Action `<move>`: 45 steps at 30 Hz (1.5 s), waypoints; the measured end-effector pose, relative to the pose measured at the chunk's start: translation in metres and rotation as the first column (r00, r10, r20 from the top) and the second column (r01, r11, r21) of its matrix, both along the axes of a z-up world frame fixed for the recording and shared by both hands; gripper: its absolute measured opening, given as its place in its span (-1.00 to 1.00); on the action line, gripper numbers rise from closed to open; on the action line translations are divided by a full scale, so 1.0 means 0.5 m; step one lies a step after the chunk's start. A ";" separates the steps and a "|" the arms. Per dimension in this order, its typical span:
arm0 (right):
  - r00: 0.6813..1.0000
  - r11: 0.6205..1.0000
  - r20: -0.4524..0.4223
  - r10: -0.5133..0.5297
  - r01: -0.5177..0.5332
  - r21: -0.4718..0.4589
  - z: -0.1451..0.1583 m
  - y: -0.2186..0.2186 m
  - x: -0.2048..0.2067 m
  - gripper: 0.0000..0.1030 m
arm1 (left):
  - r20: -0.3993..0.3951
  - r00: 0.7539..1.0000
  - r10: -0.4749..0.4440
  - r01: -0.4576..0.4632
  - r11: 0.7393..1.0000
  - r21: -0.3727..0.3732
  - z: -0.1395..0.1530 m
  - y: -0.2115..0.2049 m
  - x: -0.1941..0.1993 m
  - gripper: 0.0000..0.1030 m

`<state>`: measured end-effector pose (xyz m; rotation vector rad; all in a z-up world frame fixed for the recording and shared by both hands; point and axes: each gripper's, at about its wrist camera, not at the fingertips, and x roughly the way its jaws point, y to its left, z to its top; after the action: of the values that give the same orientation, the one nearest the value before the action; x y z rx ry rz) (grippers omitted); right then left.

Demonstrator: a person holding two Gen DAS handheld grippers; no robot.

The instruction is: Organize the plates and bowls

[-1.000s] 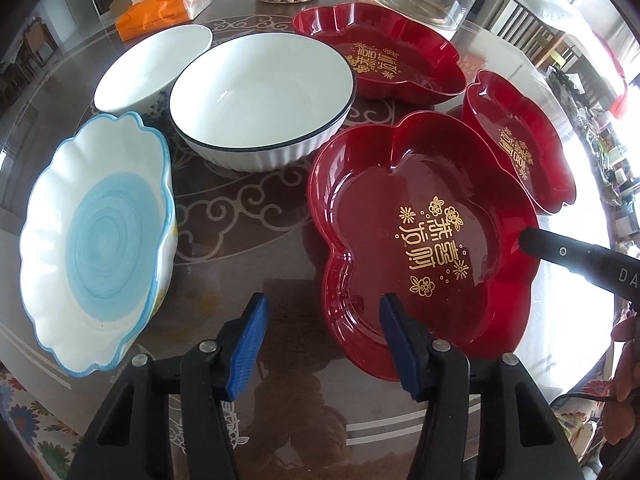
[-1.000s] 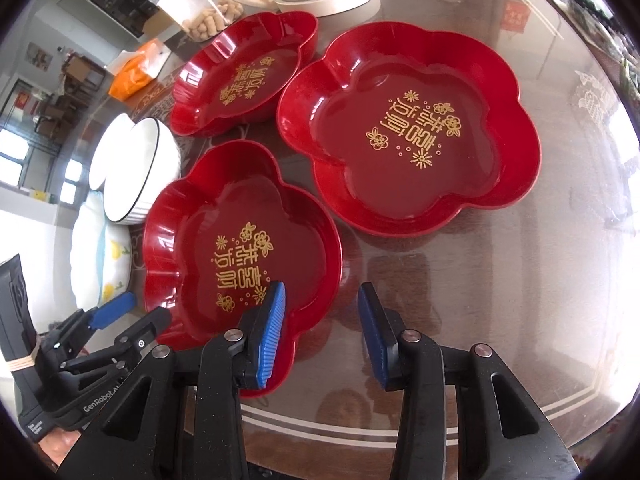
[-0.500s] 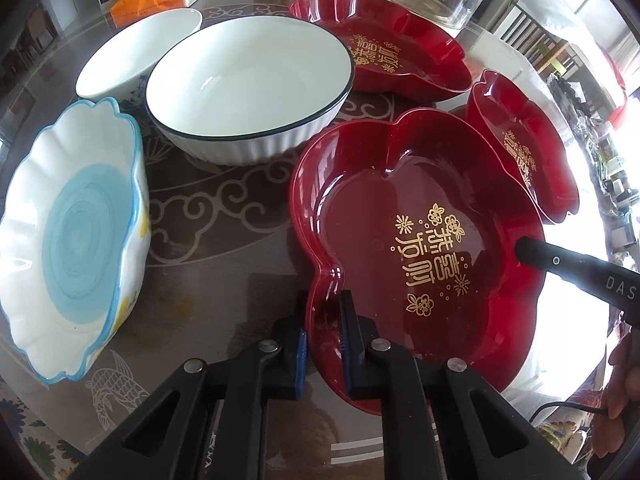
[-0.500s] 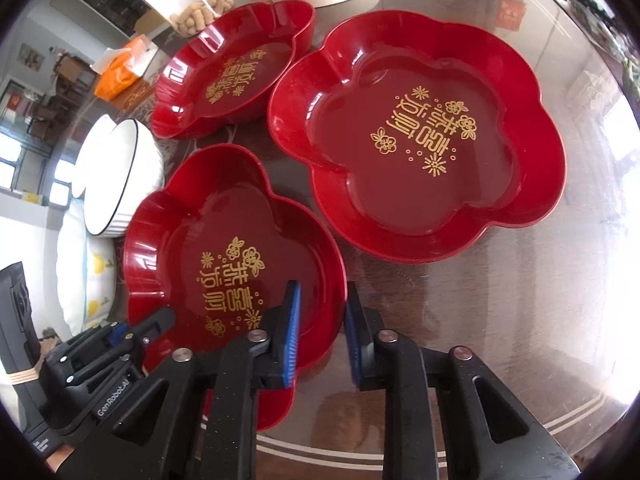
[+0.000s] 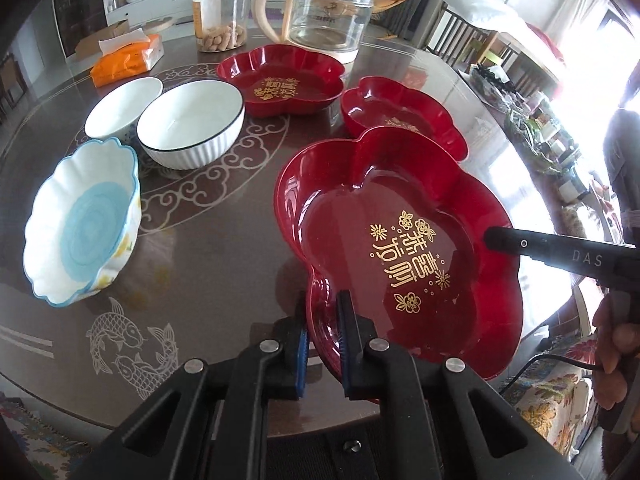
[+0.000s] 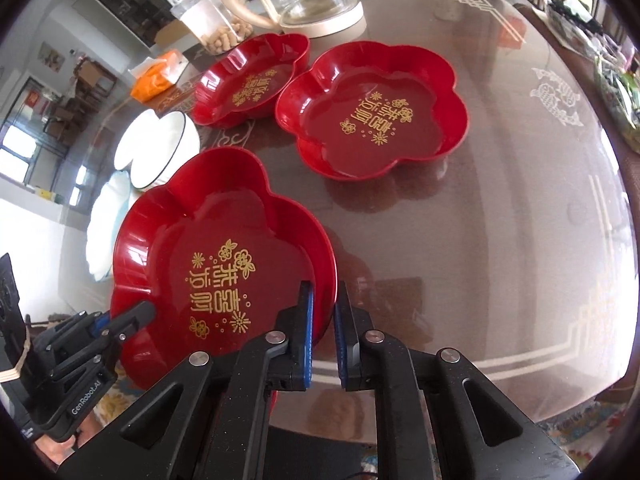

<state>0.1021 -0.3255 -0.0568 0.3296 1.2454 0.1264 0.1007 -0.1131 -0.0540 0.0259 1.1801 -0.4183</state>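
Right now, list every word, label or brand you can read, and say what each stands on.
"DAS", cut off at the picture edge: on the black right gripper body, seen in the left wrist view.
"GenRobot.AI": on the black left gripper body, seen in the right wrist view.
Gold Chinese characters with flowers: inside the held red flower-shaped plate and the two other red plates; I cannot read them reliably.
Glass kettle print: too small.

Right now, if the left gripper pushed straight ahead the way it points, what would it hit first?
The left gripper is already clamped on the near red plate; beyond it, probably the second red plate, though depth is unclear.
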 end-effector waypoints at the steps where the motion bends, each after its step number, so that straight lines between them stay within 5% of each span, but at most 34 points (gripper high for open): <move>1: 1.000 1.000 -0.001 -0.009 0.009 -0.003 -0.001 -0.007 -0.012 -0.76 | 0.000 1.000 -0.011 0.011 1.000 0.002 -0.006 -0.009 -0.007 -0.78; 11: 0.994 0.994 -0.036 -0.102 0.101 -0.038 -0.069 -0.063 -0.056 -0.74 | -0.061 0.997 -0.052 0.054 0.998 0.023 -0.110 -0.073 -0.025 -0.78; 19: 0.991 0.990 -0.017 -0.136 0.135 -0.039 -0.091 -0.080 -0.069 -0.67 | -0.030 0.999 -0.035 0.035 0.999 0.019 -0.120 -0.065 -0.022 -0.76; 21: 0.987 0.987 0.008 -0.158 0.158 -0.023 -0.084 -0.093 -0.078 -0.22 | -0.021 1.000 -0.023 0.023 1.000 0.019 -0.107 -0.051 -0.021 -0.75; 22: 0.984 0.984 0.027 -0.176 0.176 -0.017 -0.077 -0.100 -0.084 0.06 | -0.008 1.000 -0.022 0.022 1.000 0.016 -0.098 -0.042 -0.022 -0.71; 25: 0.973 0.975 0.093 -0.212 0.217 -0.047 -0.042 -0.119 -0.106 0.15 | 0.057 0.998 -0.010 0.009 1.000 0.027 -0.065 -0.015 -0.028 -0.33; 27: 0.960 0.964 0.145 -0.239 0.253 -0.087 -0.013 -0.132 -0.127 0.25 | 0.133 0.991 0.025 -0.029 0.999 0.028 -0.039 0.010 -0.037 0.39; 28: 0.953 0.956 0.170 -0.249 0.270 -0.114 0.001 -0.137 -0.140 0.28 | 0.180 0.983 0.046 -0.052 0.998 0.027 -0.025 0.022 -0.044 0.50; 35: 0.912 0.847 0.351 -0.214 0.352 -0.398 0.111 -0.121 -0.217 0.32 | 0.397 0.917 0.037 -0.114 0.979 0.172 0.053 0.058 -0.067 0.59; 38: 0.855 0.749 0.492 -0.164 0.433 -0.502 0.178 -0.081 -0.256 0.40 | 0.460 0.886 0.063 -0.136 0.983 0.127 0.088 0.090 -0.078 0.59; 40: 0.784 0.660 0.610 -0.116 0.520 -0.542 0.215 -0.043 -0.292 0.51 | 0.461 0.882 0.092 -0.137 0.988 0.065 0.106 0.113 -0.077 0.59; 41: 0.735 0.652 0.673 -0.083 0.551 -0.521 0.230 -0.026 -0.314 0.51 | 0.460 0.881 0.107 -0.145 0.988 0.047 0.113 0.122 -0.076 0.59; 45: 0.541 0.791 0.841 -0.009 0.519 -0.325 0.240 -0.007 -0.381 0.51 | 0.495 0.854 0.160 -0.164 0.986 -0.034 0.124 0.163 -0.086 0.59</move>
<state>-0.0883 -0.3292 0.0631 -0.0638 0.2291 -0.3464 0.0579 -0.0317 0.0081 0.0392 0.6657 -0.2341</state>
